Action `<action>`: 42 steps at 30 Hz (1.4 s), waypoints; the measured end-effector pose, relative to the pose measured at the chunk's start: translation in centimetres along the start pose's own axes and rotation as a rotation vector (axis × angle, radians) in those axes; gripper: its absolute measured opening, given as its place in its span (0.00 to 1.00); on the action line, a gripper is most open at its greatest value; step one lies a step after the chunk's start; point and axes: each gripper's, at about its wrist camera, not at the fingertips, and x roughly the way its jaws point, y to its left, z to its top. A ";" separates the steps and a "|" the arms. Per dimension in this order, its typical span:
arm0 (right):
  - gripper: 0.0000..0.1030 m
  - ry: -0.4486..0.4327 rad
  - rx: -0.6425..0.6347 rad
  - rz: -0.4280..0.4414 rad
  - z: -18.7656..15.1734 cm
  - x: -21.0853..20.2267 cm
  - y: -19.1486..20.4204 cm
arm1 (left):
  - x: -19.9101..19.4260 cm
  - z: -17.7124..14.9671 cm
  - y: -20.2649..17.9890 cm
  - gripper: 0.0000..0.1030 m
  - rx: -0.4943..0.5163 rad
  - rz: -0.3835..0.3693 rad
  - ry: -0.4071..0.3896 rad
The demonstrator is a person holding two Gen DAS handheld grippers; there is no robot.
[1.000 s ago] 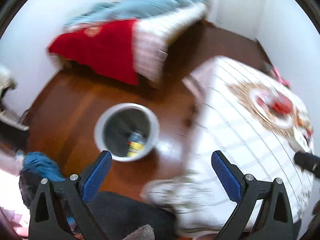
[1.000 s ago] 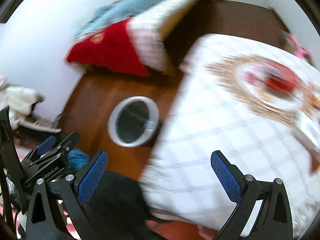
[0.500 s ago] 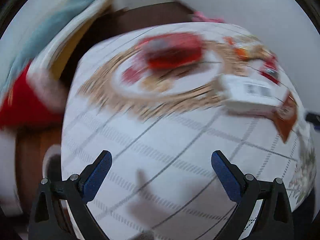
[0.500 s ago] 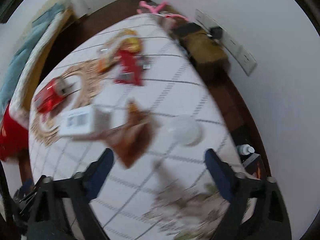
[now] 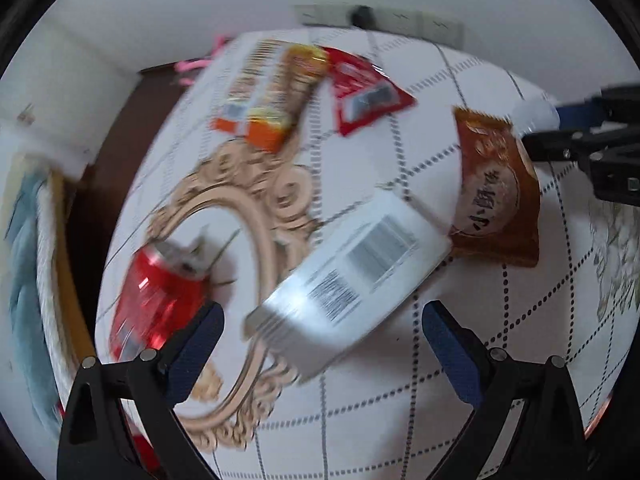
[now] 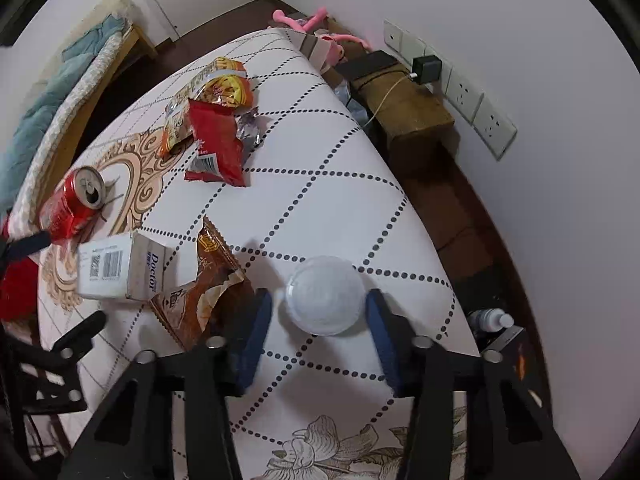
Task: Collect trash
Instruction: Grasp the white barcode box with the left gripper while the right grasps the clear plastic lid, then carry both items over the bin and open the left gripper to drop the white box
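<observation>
So the right gripper (image 6: 320, 328) is spread wide with its blue pads on either side of the round translucent plastic lid (image 6: 322, 300), not squeezing it, close but I can't tell if either pad touches. That lid is the landmark. It lies flat on the white dotted-grid tablecloth (image 6: 340, 184), so my guess is the trick is to get the fingertips right down to the cloth and close slowly on the rim, otherwise a thin disc like that will just skid or pop out. Just left of the lid sits the torn brown snack wrapper (image 6: 200, 292), nearly touching the left pad, so watch you don't pinch it too. Left of that again, the white cardboard box with barcodes (image 6: 120, 272), which the left gripper (image 5: 320, 336) hovers above, also spread wide and holding nothing; that view is motion-blurred. Further off to the left is the red soda can (image 6: 76, 204), lying on its side, and beyond the lid the red and orange crisp packets (image 6: 216, 128) lie well apart from it.
</observation>
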 end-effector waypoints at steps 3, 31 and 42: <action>0.42 0.012 -0.008 0.016 -0.2 -0.5 0.5 | 0.8 0.3 -0.4 0.88 0.031 -0.015 0.013; 0.42 0.109 -0.140 0.096 -4.7 -1.5 5.4 | -2.1 -3.6 2.3 0.51 -0.262 -0.085 -0.049; 0.42 0.073 -0.193 0.138 -5.3 -4.3 6.8 | -9.4 -10.5 3.9 0.49 -0.570 0.042 -0.165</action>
